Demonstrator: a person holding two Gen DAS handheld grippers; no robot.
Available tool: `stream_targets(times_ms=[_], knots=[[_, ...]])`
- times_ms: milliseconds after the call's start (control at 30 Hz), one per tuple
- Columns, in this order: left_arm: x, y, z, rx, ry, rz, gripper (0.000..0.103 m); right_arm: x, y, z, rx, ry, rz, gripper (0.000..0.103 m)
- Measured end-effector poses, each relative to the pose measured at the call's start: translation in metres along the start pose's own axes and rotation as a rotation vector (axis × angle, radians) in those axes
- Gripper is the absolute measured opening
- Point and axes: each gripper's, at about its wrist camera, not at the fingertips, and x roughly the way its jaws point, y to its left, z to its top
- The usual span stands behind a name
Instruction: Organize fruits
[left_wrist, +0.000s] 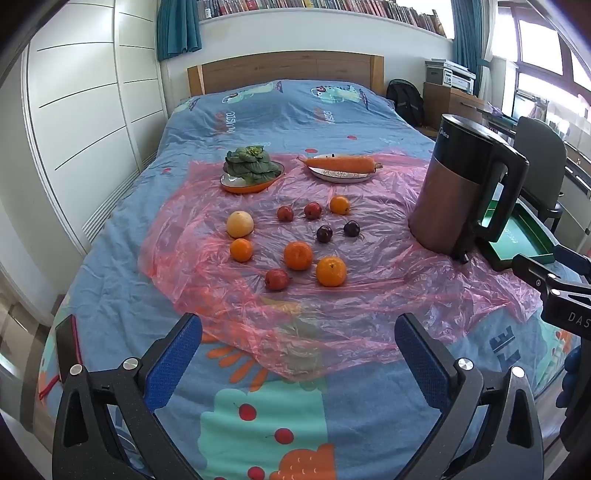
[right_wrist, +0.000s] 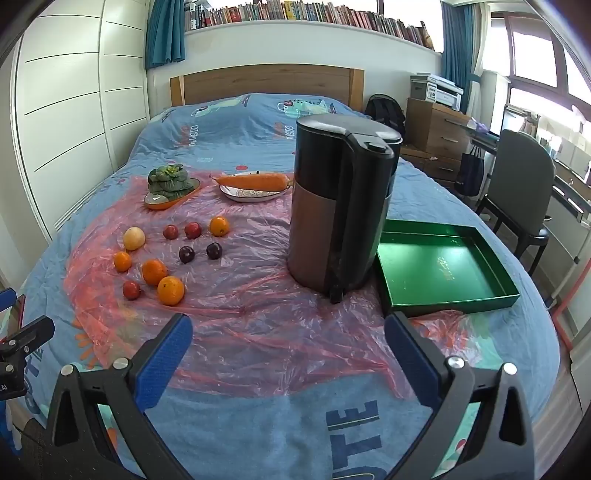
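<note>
Several fruits lie loose on a pink plastic sheet (left_wrist: 369, 306) spread over the bed: oranges such as the nearest one (left_wrist: 331, 271) (right_wrist: 170, 290), small red fruits (left_wrist: 276, 279), two dark plums (left_wrist: 324, 233) (right_wrist: 187, 254), and a pale yellow fruit (left_wrist: 240, 223) (right_wrist: 134, 238). A green tray (right_wrist: 476, 295) (left_wrist: 532, 254) sits empty at the right, behind a dark kettle (right_wrist: 340, 214) (left_wrist: 458, 192). My left gripper (left_wrist: 297, 330) is open, well short of the fruits. My right gripper (right_wrist: 288, 332) is open too, in front of the kettle.
A bowl of leafy greens (left_wrist: 251, 170) (right_wrist: 170, 184) and a plate (right_wrist: 236, 194) with a carrot (left_wrist: 341, 162) (right_wrist: 253, 181) stand behind the fruits. A wardrobe lines the left side; a chair (right_wrist: 524, 184) and drawers stand at the right of the bed.
</note>
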Motion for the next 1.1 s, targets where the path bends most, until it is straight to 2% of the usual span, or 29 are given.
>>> stream_targets(times_ms=[300,500,567,1100], knots=[[0.002,0.003,-0.001,-0.009,0.002,-0.002,0.102,-0.003,0.000,0.000,-0.012,-0.007,0.004,0.103],[-0.001,0.001,0.000,0.000,0.006,-0.008,0.102,-0.004,-0.010,0.020,-0.021,-0.004,0.001,0.103],[-0.003,0.000,0.000,0.000,0.008,-0.009,0.102,-0.006,0.000,0.000,-0.007,-0.014,-0.008,0.103],[0.000,0.000,-0.003,-0.007,0.020,-0.015,0.102,-0.008,-0.003,0.000,-0.004,-0.018,-0.011,0.103]])
